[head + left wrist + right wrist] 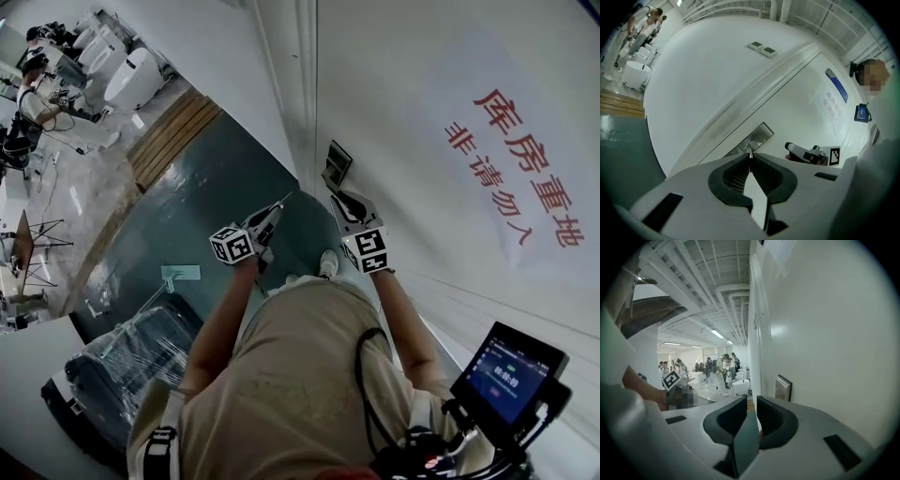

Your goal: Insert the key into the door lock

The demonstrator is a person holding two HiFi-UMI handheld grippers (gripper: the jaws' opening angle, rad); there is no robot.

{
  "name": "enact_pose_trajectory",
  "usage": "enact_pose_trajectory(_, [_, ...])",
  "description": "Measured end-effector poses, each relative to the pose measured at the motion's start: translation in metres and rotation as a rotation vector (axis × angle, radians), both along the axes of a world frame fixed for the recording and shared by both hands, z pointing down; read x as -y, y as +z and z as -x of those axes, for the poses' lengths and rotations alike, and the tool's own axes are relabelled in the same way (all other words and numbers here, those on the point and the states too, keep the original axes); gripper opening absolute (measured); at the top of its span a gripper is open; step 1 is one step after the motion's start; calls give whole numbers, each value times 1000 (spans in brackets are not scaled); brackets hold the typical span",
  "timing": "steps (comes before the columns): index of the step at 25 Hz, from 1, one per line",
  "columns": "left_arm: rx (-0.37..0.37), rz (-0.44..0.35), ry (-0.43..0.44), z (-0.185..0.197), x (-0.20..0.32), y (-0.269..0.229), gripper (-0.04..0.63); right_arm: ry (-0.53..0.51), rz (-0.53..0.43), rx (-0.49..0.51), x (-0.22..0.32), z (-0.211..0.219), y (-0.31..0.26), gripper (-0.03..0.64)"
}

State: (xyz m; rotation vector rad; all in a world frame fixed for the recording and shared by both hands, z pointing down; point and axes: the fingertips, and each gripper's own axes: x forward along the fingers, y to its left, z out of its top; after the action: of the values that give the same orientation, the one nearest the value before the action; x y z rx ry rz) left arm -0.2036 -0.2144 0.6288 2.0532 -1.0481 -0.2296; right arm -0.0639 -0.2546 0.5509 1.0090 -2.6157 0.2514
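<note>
**Left gripper (750, 159) clamped on key (750, 152), short of lock plate (757, 138)**

Left gripper: the jaws meet at their tips. The thin metal key is pinched between the pads, and only its end shows beyond them. In the head view the key (282, 200) points toward the white door (403, 84) and ends near the lock plate (337, 164), apart from it. The left gripper view sets the key's end over the plate's lower edge, so that view alone does not show whether they touch.

Right gripper (341, 197): it is held just beside the lock plate. Its jaws stand a narrow gap apart with nothing between them.

Lock plate: a rectangular metal fitting on the door, close to the door's edge. Further along the door hangs a sheet (511, 169) with red characters.

Surroundings: the person (281, 375), in beige clothing, fills the lower head view. A small lit screen (511, 370) sits at the lower right. Dark green floor (206, 197) and wooden boards (173, 136) lie beyond, well apart from the door.
</note>
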Motion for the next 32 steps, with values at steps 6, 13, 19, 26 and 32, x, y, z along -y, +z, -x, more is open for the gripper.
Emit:
enact_pose_trajectory(6, [-32,31,5,-19,12,16,34,-13,8,-8,2,-11,8,71])
enact_pose_trajectory(13, [-45,79,8,-35,25,35,34,-35,8,1,3,-18,9,71])
enact_pose_trajectory(19, [-64,110,-21,-43,34,55,34,-79,29,-5,-6,-20,19,71])
enact_pose_trajectory(26, [-144,145,-40,-52,47,68,34,-119,41,-15,-9,-15,24,71])
enact_pose_trajectory(32, [-254,212,-43,-57,58,83,34,-74,38,-13,2,-13,22,71])
